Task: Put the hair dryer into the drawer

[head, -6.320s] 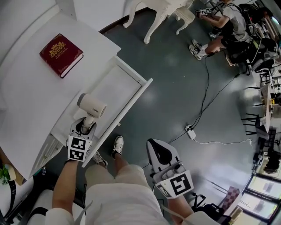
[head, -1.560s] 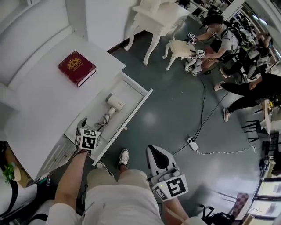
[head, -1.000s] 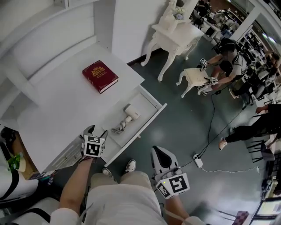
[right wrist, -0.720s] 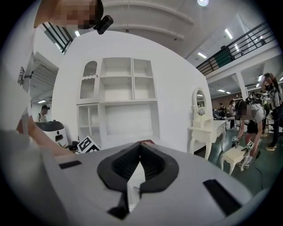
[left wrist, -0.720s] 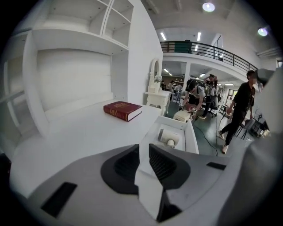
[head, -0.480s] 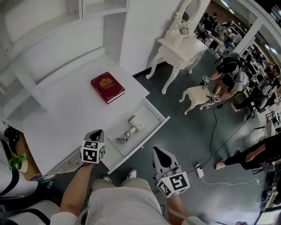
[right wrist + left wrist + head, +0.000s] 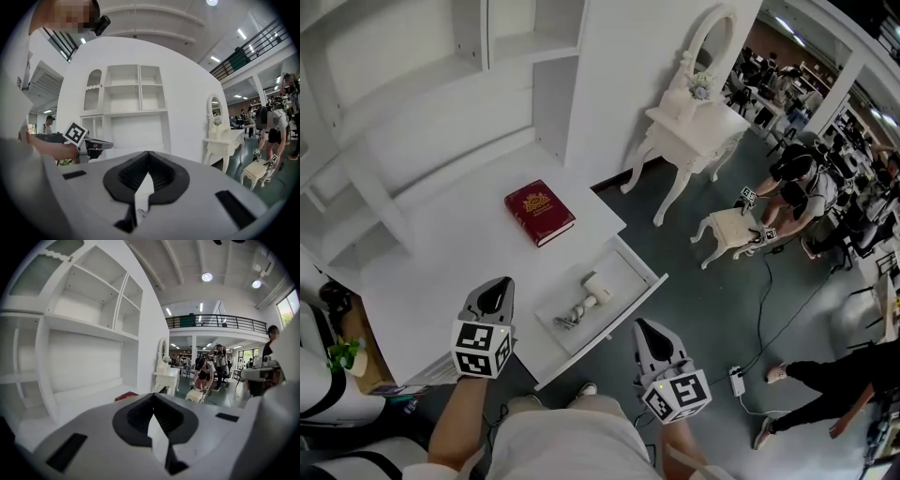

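One hair dryer (image 7: 598, 289) lies inside the single open drawer (image 7: 623, 258); one red book (image 7: 540, 212) sits on the desk (image 7: 459, 253). Of the two grippers, left gripper (image 7: 495, 289) and right gripper (image 7: 651, 334) both have jaws pressed together, empty. Compared with a second ago, the left gripper is now raised clear of the drawer

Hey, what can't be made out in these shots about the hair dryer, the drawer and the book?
- Hair dryer: tiny in the head view, so switches and cord end are unreadable; neither gripper view shows it.
- Drawer: front face turned away from the head camera; out of both gripper views.
- Red book: cover print too small in the head view; only a sliver in the left gripper view.
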Action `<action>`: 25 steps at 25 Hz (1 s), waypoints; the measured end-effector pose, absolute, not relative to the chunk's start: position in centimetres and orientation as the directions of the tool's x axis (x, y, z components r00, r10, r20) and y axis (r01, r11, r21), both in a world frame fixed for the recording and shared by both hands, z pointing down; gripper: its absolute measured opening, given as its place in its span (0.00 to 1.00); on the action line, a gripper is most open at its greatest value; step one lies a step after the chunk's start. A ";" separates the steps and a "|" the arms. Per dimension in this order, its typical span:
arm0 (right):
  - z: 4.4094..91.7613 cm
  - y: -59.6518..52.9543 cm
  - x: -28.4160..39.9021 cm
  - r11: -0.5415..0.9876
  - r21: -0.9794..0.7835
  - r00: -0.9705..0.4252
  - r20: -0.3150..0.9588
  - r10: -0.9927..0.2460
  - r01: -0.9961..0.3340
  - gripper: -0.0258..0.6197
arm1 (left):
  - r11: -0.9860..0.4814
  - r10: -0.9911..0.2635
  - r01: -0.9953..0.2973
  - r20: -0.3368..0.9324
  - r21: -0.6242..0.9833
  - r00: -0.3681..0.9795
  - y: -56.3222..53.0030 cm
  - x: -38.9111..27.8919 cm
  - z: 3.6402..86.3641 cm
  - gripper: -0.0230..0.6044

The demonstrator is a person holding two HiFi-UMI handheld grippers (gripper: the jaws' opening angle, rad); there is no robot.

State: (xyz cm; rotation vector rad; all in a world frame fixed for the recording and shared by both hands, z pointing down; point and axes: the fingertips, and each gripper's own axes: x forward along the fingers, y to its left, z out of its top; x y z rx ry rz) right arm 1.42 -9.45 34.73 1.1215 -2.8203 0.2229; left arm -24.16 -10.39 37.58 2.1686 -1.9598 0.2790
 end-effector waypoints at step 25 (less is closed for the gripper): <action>29.7 -14.7 5.3 0.655 -0.075 -0.659 0.080 -0.748 -0.752 0.06 | 0.200 -0.973 -0.980 -0.117 0.021 -0.201 2.3 -30.2 23.2 0.06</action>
